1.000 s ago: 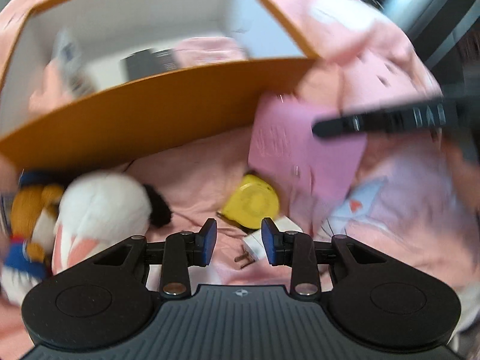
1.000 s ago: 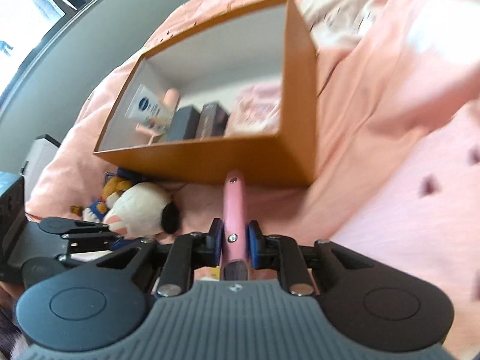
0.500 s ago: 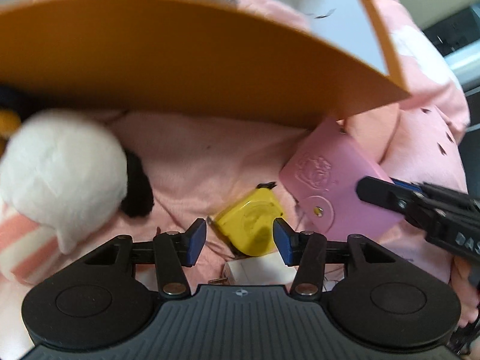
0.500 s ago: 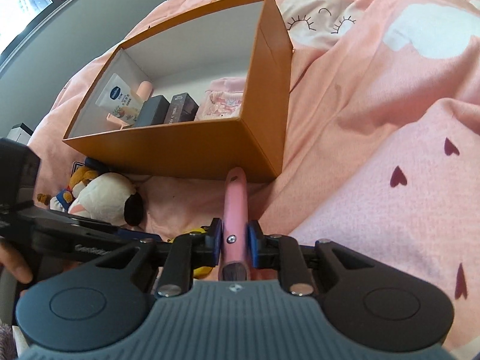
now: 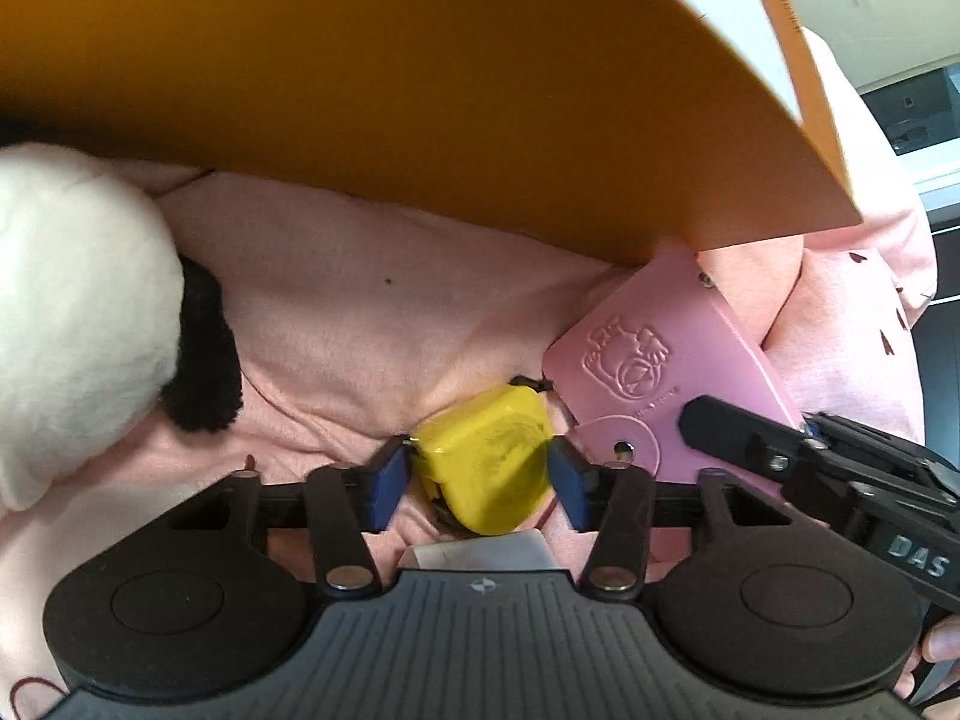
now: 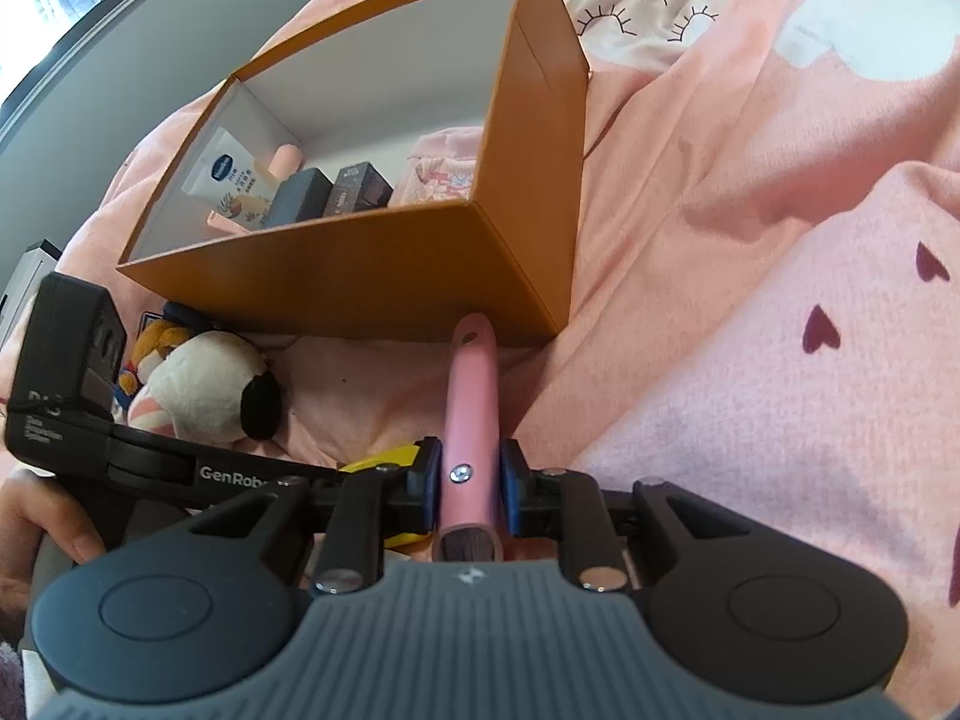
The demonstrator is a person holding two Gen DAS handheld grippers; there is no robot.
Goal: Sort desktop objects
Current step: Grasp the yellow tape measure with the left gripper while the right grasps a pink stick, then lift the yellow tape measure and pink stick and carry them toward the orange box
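left wrist view: left gripper [image 5: 480, 474], jaws closing, blue pads flanking the yellow tape measure [image 5: 486, 468], which sits squarely between them on the pink bedcover [image 5: 372, 300]; whether the pads press yet, cannot tell. pink wallet [image 5: 660, 360] just to its right, pinched by the right gripper [image 5: 696, 414]. orange box [image 5: 420, 90] beyond.

right wrist view: right gripper [image 6: 465, 480] pinching the wallet [image 6: 471, 396] edge-on, long axis pointing towards the box [image 6: 372, 270]. left gripper nearer the tape measure [image 6: 396, 456].

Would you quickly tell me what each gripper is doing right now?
Left gripper: jaws closing around the yellow tape measure, not yet gripping.
Right gripper: shut on the pink leather key pouch.
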